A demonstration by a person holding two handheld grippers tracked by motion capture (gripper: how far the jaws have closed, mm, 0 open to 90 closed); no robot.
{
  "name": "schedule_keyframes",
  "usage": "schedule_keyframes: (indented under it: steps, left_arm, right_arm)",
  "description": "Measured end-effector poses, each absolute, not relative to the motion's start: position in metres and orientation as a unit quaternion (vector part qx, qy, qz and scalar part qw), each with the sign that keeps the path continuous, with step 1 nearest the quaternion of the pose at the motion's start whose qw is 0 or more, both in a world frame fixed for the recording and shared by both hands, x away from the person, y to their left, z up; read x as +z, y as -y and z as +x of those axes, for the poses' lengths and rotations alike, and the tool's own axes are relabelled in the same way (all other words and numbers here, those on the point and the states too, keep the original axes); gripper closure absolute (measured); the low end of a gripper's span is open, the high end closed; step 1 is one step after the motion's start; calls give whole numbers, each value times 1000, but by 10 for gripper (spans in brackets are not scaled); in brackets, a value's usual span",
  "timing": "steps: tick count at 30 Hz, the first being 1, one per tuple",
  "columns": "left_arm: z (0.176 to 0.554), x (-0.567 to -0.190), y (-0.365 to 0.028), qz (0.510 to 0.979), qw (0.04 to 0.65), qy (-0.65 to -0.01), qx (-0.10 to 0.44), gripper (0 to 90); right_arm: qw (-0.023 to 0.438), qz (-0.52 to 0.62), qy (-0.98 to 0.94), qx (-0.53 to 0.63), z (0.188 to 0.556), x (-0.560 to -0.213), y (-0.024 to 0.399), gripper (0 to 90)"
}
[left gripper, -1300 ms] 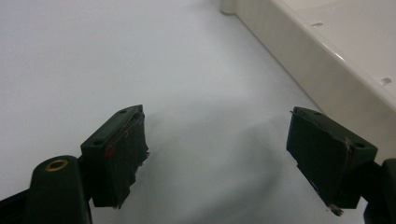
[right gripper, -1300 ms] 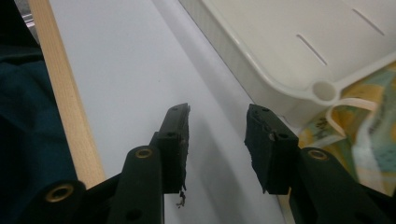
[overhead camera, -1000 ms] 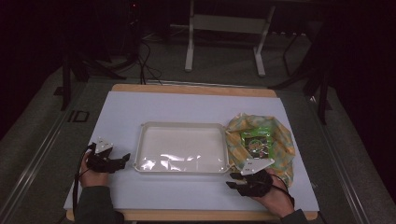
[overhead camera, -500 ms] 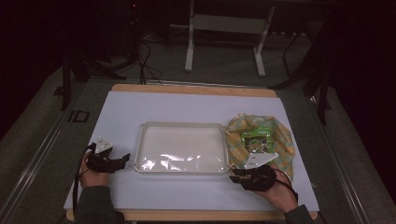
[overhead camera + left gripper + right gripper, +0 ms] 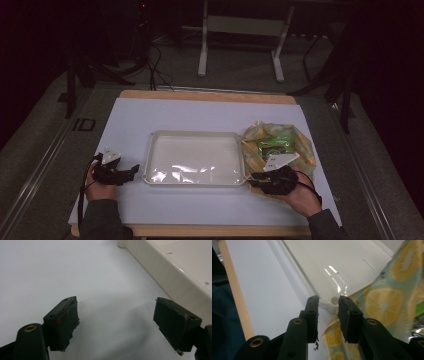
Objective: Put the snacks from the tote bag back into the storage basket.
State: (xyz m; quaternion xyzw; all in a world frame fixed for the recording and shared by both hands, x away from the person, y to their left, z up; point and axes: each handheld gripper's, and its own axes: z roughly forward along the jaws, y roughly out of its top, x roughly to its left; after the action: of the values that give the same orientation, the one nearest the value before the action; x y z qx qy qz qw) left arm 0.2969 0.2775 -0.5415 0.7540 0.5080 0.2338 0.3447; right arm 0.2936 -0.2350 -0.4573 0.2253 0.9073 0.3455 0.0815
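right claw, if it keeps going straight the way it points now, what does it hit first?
Most likely the near corner of the shallow cream plastic tray, dead ahead of the right claw. The lemon-print cloth lies just beside that line. Depth is hard to judge.

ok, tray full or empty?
Empty: the tray shows bare white bottom with only glare in the high view, and the right gripper view agrees.
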Motion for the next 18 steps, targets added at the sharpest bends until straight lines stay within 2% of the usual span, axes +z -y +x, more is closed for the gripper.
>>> schedule_keyframes:
  steps: [18]
  left_arm:
    - [296,-541,-277,751,346,-508,240,203]
  right_arm:
    - [94,253,-897,350,314,-437,258,663]
